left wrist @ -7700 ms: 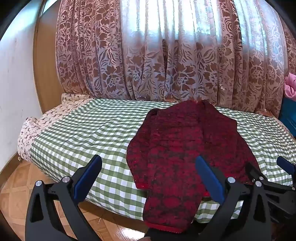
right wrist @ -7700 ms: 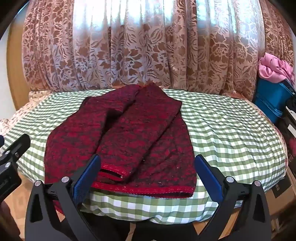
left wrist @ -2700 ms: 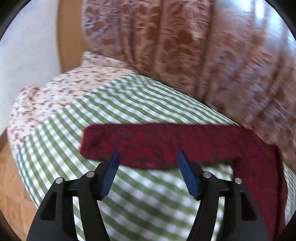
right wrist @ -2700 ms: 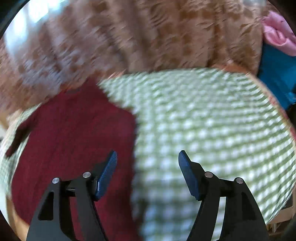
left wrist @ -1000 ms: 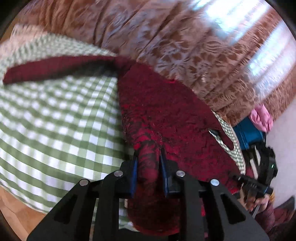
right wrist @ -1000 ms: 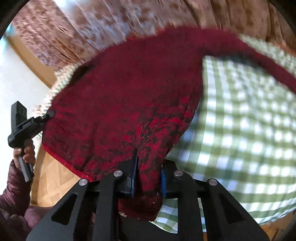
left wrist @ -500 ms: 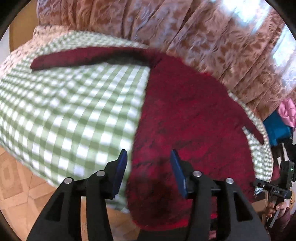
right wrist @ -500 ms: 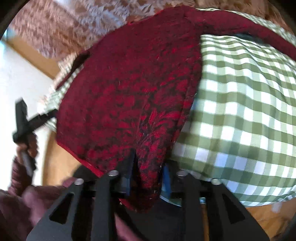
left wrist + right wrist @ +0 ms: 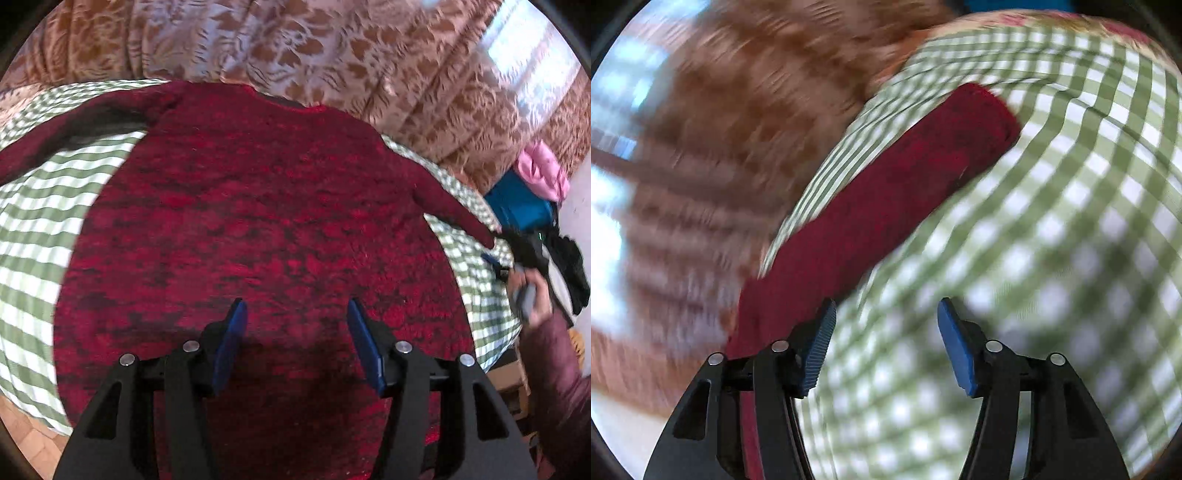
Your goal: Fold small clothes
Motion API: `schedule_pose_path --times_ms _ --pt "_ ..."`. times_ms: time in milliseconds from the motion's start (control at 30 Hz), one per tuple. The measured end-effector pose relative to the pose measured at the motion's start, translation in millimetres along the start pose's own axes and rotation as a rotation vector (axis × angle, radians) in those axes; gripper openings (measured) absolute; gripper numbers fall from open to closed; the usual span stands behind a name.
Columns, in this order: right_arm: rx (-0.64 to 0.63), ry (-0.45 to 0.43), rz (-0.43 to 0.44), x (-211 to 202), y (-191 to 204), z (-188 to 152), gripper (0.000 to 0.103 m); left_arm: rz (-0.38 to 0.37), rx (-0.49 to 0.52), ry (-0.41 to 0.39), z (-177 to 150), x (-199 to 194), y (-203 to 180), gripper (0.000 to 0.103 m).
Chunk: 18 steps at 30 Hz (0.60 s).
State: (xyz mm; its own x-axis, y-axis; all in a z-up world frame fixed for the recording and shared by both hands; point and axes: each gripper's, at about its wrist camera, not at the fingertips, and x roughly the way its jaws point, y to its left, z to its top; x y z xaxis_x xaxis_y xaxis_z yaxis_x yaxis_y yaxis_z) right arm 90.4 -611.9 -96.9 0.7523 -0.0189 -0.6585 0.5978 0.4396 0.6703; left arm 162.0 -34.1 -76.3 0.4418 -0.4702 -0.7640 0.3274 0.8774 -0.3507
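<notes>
Sweater (image 9: 266, 229) spread flat on checked bed (image 9: 40, 206), sleeves out to both sides.
L gripper (image 9: 295, 332) is held open over the hem, nothing gripped; R gripper (image 9: 886, 339) is open too, by the sleeve (image 9: 886, 192) end; view blurred.

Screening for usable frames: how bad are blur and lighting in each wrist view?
Left wrist view: mostly sharp on the sweater; checked cloth at the left edge smeared; window glare through the curtain top right. Right wrist view: heavy motion blur over the curtain and cloth; the sleeve is soft-edged; only the right gripper is crisp.
</notes>
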Motion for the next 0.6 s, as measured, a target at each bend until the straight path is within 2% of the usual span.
schedule_pose_path --times_ms 100,200,233,267,300,333,400,433,500,567,600 --pt "0.092 -0.051 -0.049 23 -11 27 0.056 0.039 0.040 0.020 1 9 -10 0.059" --pt "0.109 -0.094 -0.104 40 -10 48 0.056 0.055 0.028 0.043 2 16 -10 0.061" --pt "0.097 -0.090 -0.120 43 -9 53 0.049 0.057 0.018 0.051 2 18 -9 0.061" --pt "0.071 -0.079 -0.142 43 -7 58 0.018 0.059 0.014 0.056 3 20 -8 0.061" --pt "0.007 -0.070 -0.190 43 1 63 0.012 0.062 0.012 0.061 2 22 -8 0.061" --pt "-0.053 -0.088 -0.220 40 11 66 0.010 0.064 0.009 0.065 2 25 -8 0.061" --pt "-0.214 -0.194 -0.320 17 26 65 0.010 0.063 -0.003 0.071 2 30 -9 0.063" --pt "-0.242 -0.213 -0.361 15 23 65 0.010 0.064 0.000 0.074 2 32 -8 0.064" --pt "-0.245 -0.164 -0.412 24 11 69 0.010 0.073 0.020 0.078 1 34 -10 0.067" --pt "-0.239 -0.112 -0.412 36 -3 69 0.012 0.069 0.015 0.076 2 34 -11 0.068" --pt "-0.231 -0.113 -0.398 36 -7 68 0.020 0.062 0.009 0.074 2 33 -11 0.069"
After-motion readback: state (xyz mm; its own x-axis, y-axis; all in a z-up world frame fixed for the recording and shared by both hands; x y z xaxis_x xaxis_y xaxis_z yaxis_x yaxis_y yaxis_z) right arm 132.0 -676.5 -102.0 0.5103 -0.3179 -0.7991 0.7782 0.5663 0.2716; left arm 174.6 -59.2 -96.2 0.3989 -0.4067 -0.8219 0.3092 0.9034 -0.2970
